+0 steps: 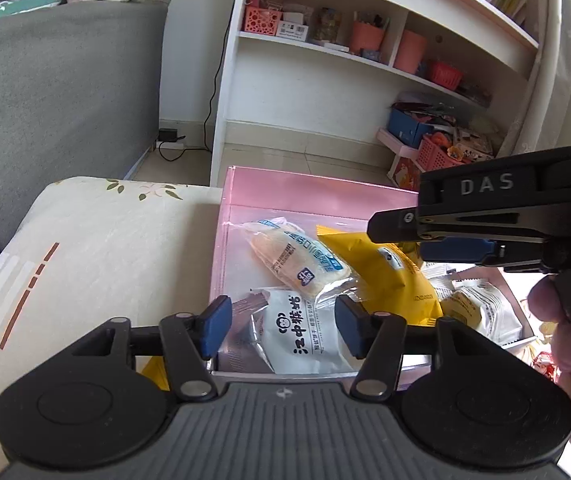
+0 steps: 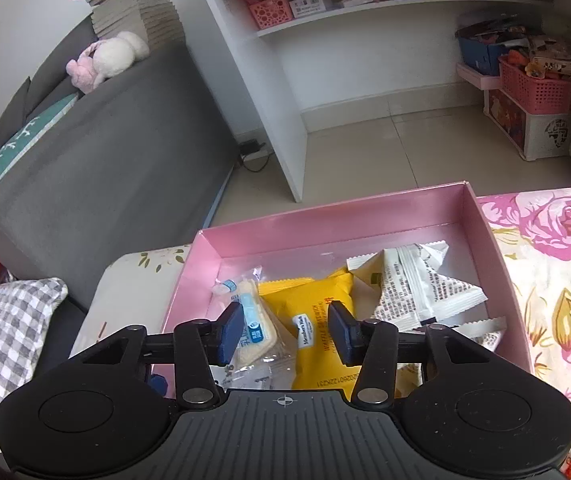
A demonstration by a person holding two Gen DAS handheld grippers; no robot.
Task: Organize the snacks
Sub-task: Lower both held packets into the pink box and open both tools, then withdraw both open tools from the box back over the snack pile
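Both views overlook pink box [image 1: 241,184]

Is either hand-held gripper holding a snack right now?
No. The left hand-held gripper and right hand-held gripper are open over the pink box, gripping nothing.

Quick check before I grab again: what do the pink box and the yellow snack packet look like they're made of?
Pink box: probably cardboard with a satin or glossy coating; thin, straight walls, sharp folded corners, soft sheen inside.
Yellow snack packet: likely matte plastic film; serrated sealed edge, puffed body, light creasing. I cannot tell whether it is foil-lined.

Black left gripper [image 1: 281,326], blue pads; right gripper [image 2: 285,332] marked "DAS".
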